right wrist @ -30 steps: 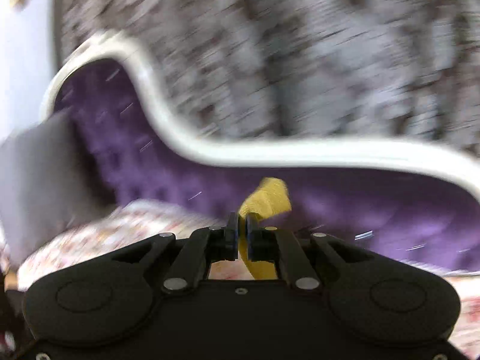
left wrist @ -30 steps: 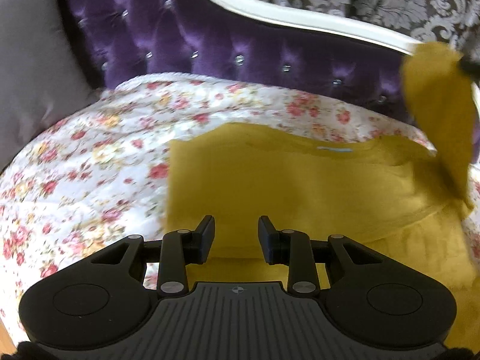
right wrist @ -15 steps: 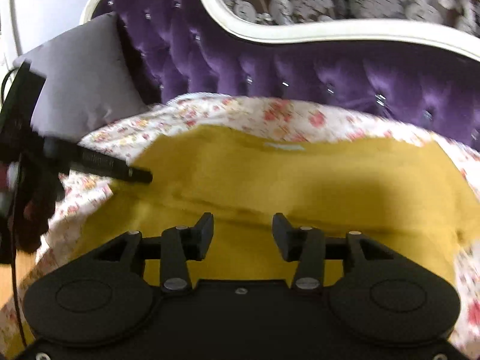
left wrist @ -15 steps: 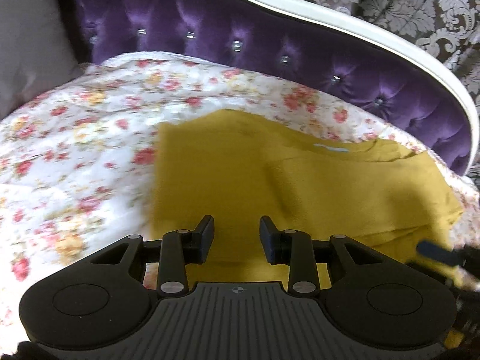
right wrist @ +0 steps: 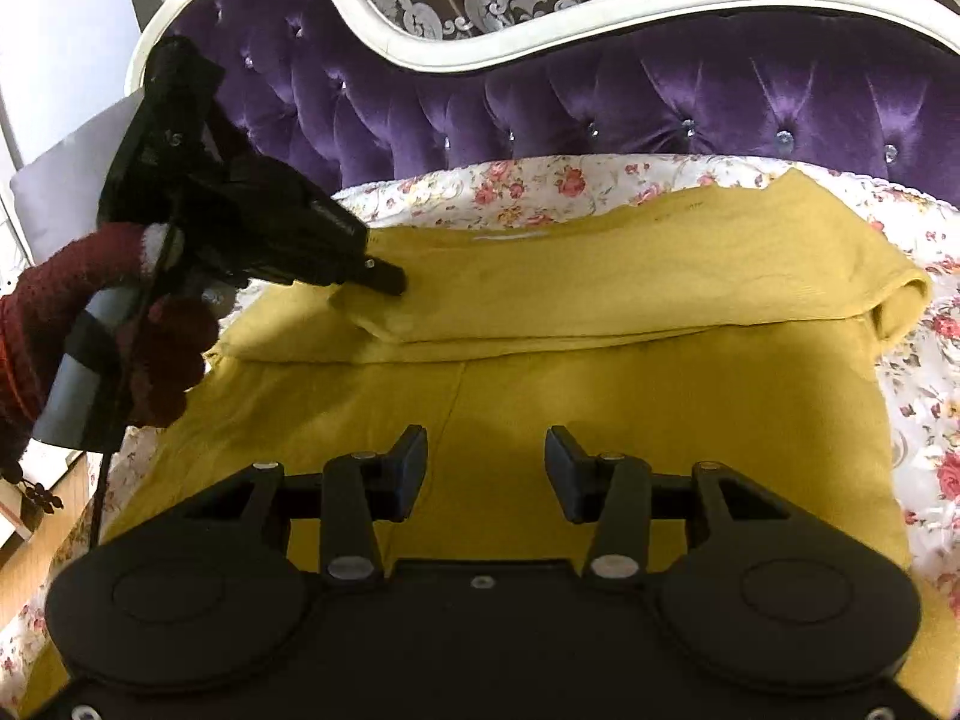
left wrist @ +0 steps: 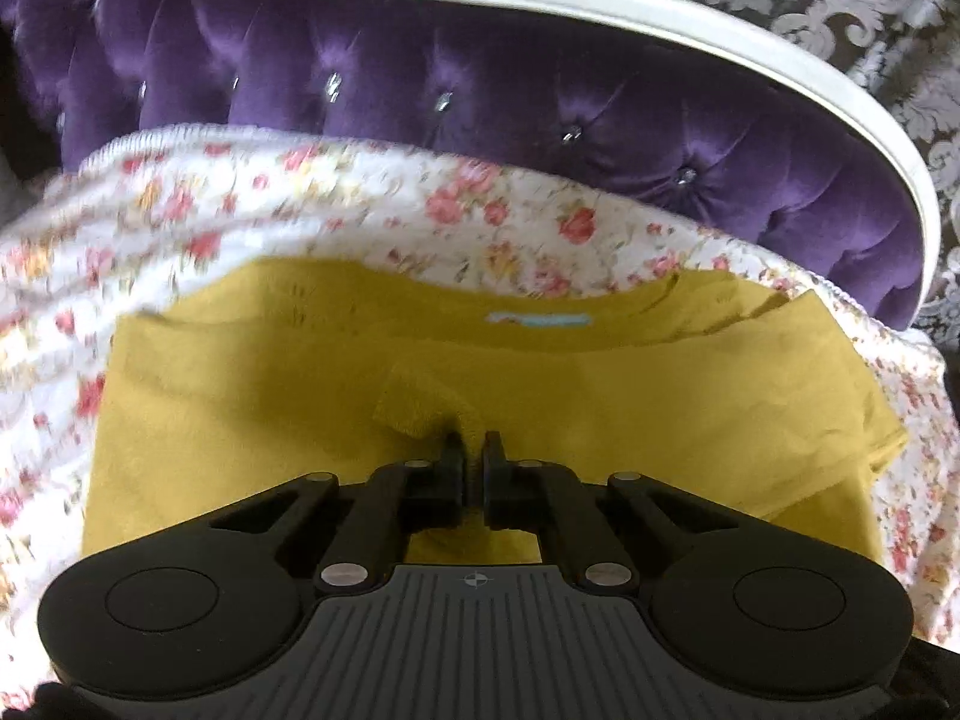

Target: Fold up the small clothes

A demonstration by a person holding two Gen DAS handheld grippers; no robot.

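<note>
A: How far along is the fold?

B: The mustard-yellow knit garment (right wrist: 600, 324) lies on the white rose-print quilt (right wrist: 936, 360), in front of the tufted purple velvet headboard (right wrist: 660, 96). Its far part is already doubled over toward the near side, with a fold edge running left to right across the middle. I judge at least one more fold is left, since the near half still lies flat and wide.

A: And the claws?

B: The left gripper (left wrist: 472, 447) is pinched shut on a small ridge of the yellow cloth near the garment's middle. In the right view it comes in from the left, held by a hand in a dark red knit glove (right wrist: 150, 336). The right gripper (right wrist: 486, 462) stands half open over the near half, nothing between its pads.

A: What differs from a second ago?

B: Then the right claw held a yellow flap up in the air; now that flap lies down. The left claw was apart and has since closed on the fabric.
</note>
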